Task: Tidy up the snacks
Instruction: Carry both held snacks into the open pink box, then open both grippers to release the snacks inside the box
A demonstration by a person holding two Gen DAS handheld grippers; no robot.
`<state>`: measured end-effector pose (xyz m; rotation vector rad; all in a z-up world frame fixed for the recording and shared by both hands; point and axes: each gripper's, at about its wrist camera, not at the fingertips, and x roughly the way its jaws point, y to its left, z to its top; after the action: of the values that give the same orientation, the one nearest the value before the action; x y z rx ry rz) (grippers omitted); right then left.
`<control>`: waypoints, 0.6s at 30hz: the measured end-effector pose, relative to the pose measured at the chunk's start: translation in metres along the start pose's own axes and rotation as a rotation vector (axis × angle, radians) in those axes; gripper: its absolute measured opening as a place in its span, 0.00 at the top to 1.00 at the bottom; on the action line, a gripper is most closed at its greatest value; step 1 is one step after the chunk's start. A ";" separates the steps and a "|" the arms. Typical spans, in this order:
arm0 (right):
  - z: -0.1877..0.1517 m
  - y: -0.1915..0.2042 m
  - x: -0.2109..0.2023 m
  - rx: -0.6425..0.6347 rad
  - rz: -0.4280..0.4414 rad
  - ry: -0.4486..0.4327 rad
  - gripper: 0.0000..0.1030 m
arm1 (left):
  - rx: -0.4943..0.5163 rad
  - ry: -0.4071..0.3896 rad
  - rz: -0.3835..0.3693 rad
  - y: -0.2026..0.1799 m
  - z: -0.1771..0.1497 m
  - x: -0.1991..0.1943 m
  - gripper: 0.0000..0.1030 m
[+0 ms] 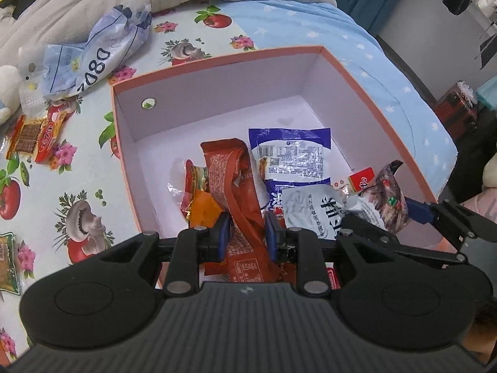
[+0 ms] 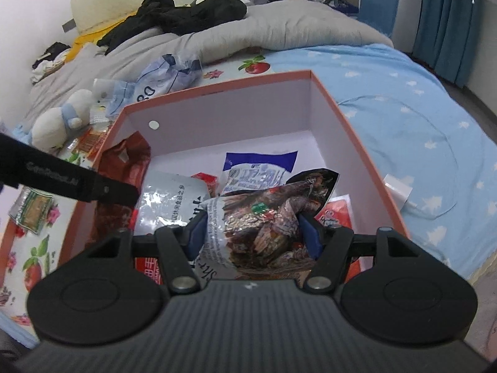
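Snacks lie partly in the pink box (image 1: pixel 366 71), partly loose on the printed cloth (image 1: pixel 93 143) spread over the bed. Two are in hand above the box. The left gripper (image 1: pixel 245 233) has its fingers (image 1: pixel 224 227) drawn close on a long red packet (image 1: pixel 231 186), which rises crumpled and bent past the tips; the right gripper (image 2: pixel 253 233) has its fingers (image 2: pixel 309 233) set wider, pressing both sides of a puffier brown packet (image 2: pixel 264 217). By the look of them these are light, soft foil or film bags, likely slick and easily crushed, so I judge a pinch across the flat body or a sealed edge safer than a hard squeeze on the filled middle. Both grippers point steeply down into the box, side by side, the right one showing at the right edge of the left view. Under them lie a blue-and-white packet (image 1: pixel 290 155), a grey-white packet (image 2: pixel 167 199) and small red ones. Loose outside, by the box's left wall, are a small orange packet (image 1: pixel 40 138), a green one (image 1: pixel 7 267) and a crumpled pale blue bag (image 1: pixel 102 49); a plush toy (image 2: pixel 59 121) sits beside them.
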<state>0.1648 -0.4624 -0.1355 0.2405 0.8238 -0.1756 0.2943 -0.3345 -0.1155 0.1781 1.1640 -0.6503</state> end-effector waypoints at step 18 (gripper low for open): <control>-0.015 -0.004 -0.028 0.092 0.082 -0.047 0.12 | 0.067 -0.113 -0.003 -0.010 -0.031 -0.059 0.36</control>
<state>0.1347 -0.4606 -0.1251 0.3546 0.7586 -0.1422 0.2502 -0.3056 -0.0740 0.1932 1.0348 -0.6940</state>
